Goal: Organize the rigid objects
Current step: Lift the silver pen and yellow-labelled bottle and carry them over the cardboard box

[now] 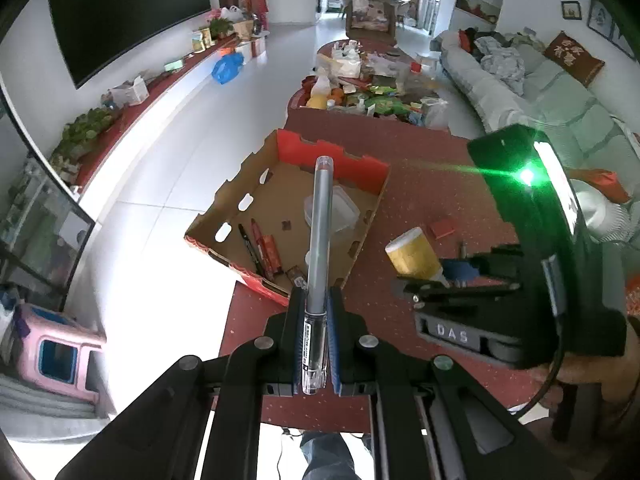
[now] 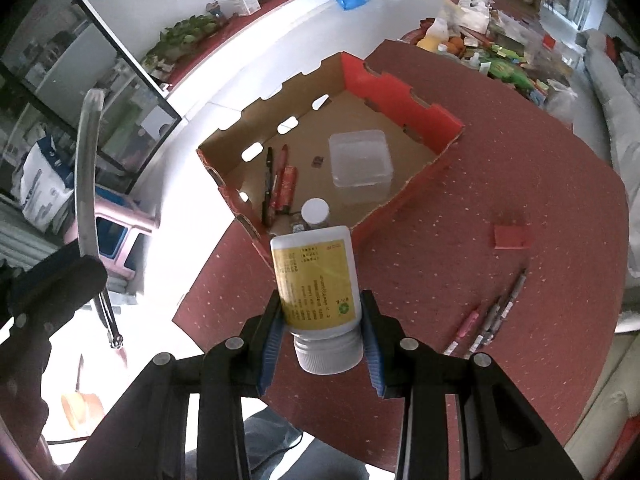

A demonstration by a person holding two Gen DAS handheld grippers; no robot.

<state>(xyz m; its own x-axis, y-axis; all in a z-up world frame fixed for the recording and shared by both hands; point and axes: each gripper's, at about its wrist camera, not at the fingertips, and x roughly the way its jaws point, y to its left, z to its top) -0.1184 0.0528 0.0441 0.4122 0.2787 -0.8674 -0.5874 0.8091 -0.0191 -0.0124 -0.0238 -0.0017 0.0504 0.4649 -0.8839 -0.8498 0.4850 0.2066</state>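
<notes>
Pen [image 1: 318,240] and bottle [image 2: 316,280] are the two things in hand, each over a red speckled tabletop [image 1: 432,184].

Left wrist view: the tabletop carries an open cardboard tray [image 1: 334,160] with a red far wall, set at its left edge above a white tiled floor [image 1: 168,184]. Inside the tray lie a clear lidded box [image 1: 346,210] and dark and red pens [image 1: 260,246] along the near-left wall. Beyond are a cluttered table, a pale sofa on the right and a dark screen on the left wall. The left gripper [image 1: 316,300] tilts steeply down toward the tray; its jaws are pressed together on the pen's clear lower barrel, and the grey shaft stands out ahead over the tray. To the right the right gripper [image 1: 440,276] shows from the side with the yellow-labelled bottle in it, and a small red block [image 1: 443,228] lies on the tabletop behind.

Right wrist view: the right gripper [image 2: 320,320] also points steeply down, near the tray's closest corner. Its jaws, partly spread, pinch the bottle by its lower body just above the white cap [image 2: 326,354], cap toward the camera. A small white-capped jar [image 2: 315,212] stands inside that corner. Loose pens [image 2: 488,320] lie on the tabletop at the right, near the red block.
</notes>
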